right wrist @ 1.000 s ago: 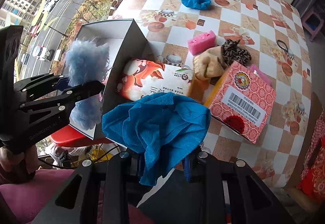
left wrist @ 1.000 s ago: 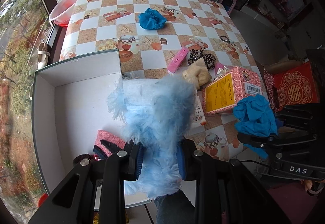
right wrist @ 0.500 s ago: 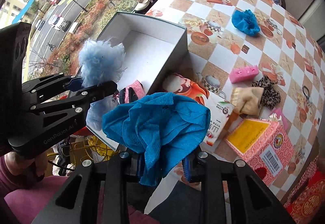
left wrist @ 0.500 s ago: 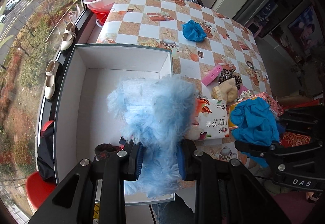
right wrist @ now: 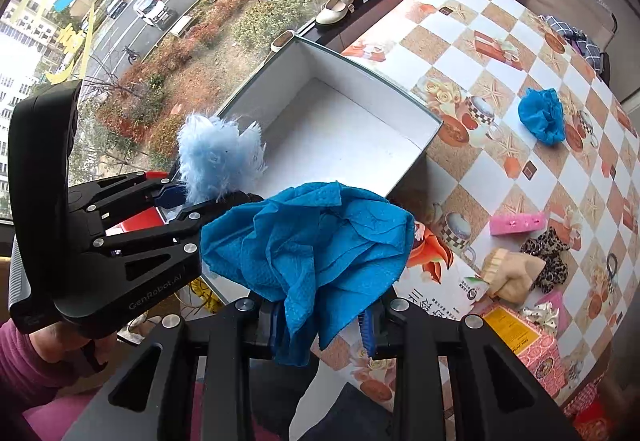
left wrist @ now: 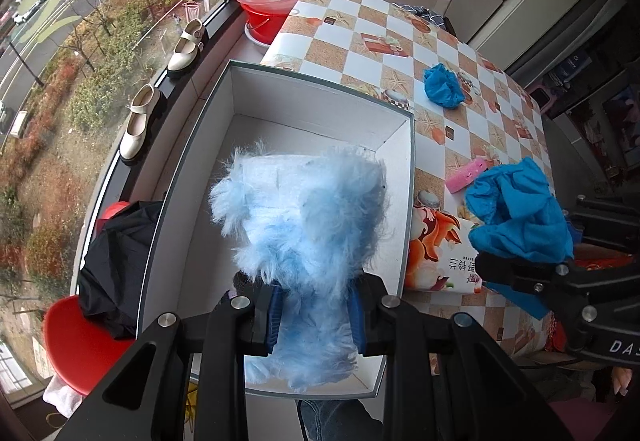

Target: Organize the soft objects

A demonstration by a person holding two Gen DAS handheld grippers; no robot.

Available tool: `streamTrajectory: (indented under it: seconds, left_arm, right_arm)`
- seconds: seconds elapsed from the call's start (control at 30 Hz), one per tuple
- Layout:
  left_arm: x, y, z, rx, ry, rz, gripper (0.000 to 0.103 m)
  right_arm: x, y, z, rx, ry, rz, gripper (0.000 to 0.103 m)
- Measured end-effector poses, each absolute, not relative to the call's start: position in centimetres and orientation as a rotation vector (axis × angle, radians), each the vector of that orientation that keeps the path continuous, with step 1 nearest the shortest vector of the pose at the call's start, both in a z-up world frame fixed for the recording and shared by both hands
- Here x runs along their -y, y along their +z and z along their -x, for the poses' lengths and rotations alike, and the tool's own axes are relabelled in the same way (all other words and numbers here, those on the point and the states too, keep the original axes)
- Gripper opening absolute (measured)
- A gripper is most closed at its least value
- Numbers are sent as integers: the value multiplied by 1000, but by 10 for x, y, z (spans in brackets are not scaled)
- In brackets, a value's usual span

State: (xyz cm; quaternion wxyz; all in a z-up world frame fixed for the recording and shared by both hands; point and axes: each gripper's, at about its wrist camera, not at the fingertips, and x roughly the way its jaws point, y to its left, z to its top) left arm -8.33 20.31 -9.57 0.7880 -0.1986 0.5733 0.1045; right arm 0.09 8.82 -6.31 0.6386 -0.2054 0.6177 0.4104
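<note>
1. Fluffy light-blue piece (left wrist: 304, 225): clamped between my left gripper's (left wrist: 316, 315) pads, hanging over the white box (left wrist: 404, 209), above its near end.
2. Change since a second ago: both hands have swung across from the table's clutter toward the box, and both wrists have rolled. More of the box floor now shows under the fluff.
3. Meaning, as I judge it: the carry is almost done; release into the box is next.
4. Blue cloth (right wrist: 316, 241): clamped in my right gripper (right wrist: 322, 325), over the box's near corner, beside a printed packet (right wrist: 436, 281).
5. Pose: both grippers point steeply down, side by side, left one nearer the window side of the box.
6. Left outside the box: another blue cloth (right wrist: 542, 119), pink sponge (right wrist: 516, 223), leopard scrunchie (right wrist: 548, 261).
</note>
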Motion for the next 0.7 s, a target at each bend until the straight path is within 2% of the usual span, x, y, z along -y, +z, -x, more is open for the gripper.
streamTrajectory:
  seconds: [0.7]
  left_arm:
    - [-226,-112,76,-1250,349,465,30]
  right_arm:
    - [-130,-78,-23,-1425,993,497,31]
